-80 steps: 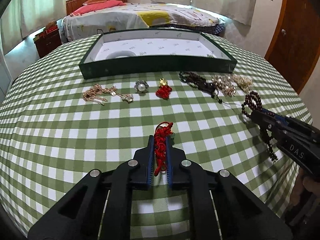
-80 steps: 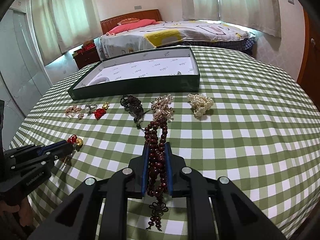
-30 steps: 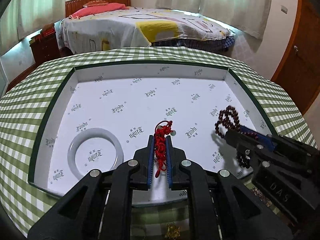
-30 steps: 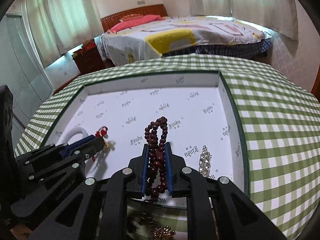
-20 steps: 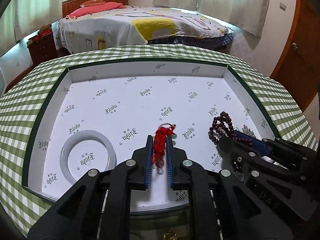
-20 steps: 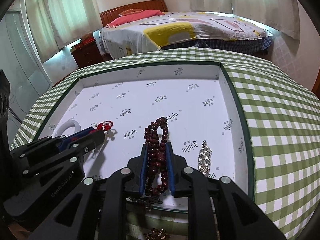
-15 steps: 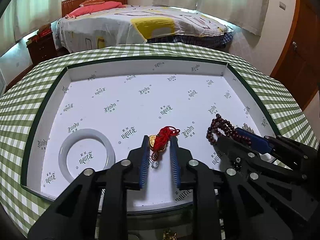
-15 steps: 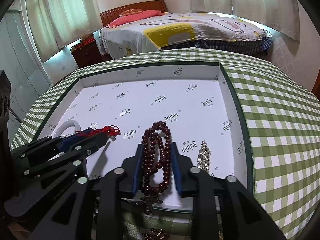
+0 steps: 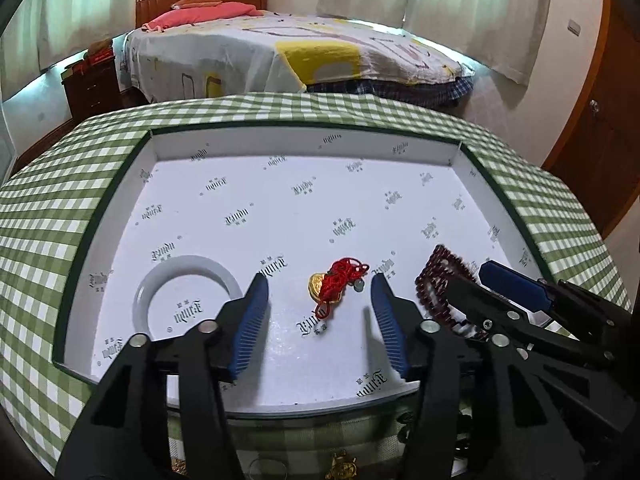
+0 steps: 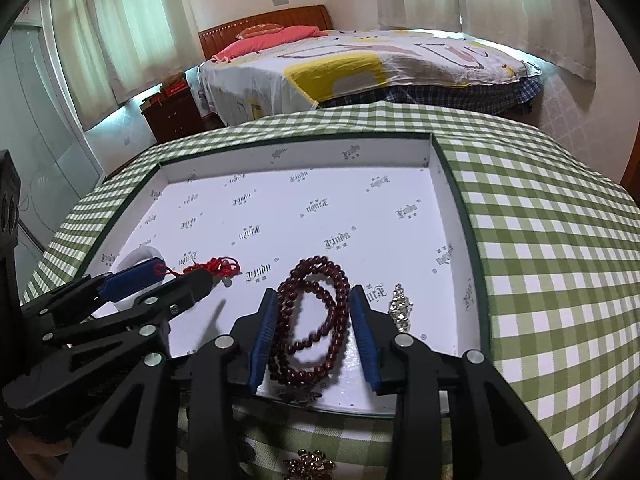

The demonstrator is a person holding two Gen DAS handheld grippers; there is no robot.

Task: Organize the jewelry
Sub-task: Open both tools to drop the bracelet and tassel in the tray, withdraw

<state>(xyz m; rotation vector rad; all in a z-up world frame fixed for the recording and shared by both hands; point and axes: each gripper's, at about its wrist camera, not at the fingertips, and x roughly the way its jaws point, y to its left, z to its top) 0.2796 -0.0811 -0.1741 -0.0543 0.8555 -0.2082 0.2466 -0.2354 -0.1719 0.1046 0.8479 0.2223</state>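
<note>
The left hand-held gripper (image 9: 318, 300) has just been opening — its blue pads (image 9: 250, 320) now stand wide apart and pinch nothing. Between them, but not touching them, lies the little red knotted cord with a gold charm (image 9: 336, 282), flat on the white floor of the dark green box with printed white lining (image 9: 280, 148).

The right hand-held gripper (image 10: 314, 326) has also just been opening. Its jaws are spread a bit less. The long string of dark red wooden beads (image 10: 312, 320) lies in loose loops between them. It is blurred low down, so I cannot tell if the left pad still brushes it.

Both hand-held grippers tilt down over the near edge of the box, side by side.

A white ring bangle (image 9: 184, 304) lies left of the red cord. A small sparkly silver piece (image 10: 400, 306) lies just right of the beads. The box sits on the bench with a green and white check cloth (image 10: 540, 240).
</note>
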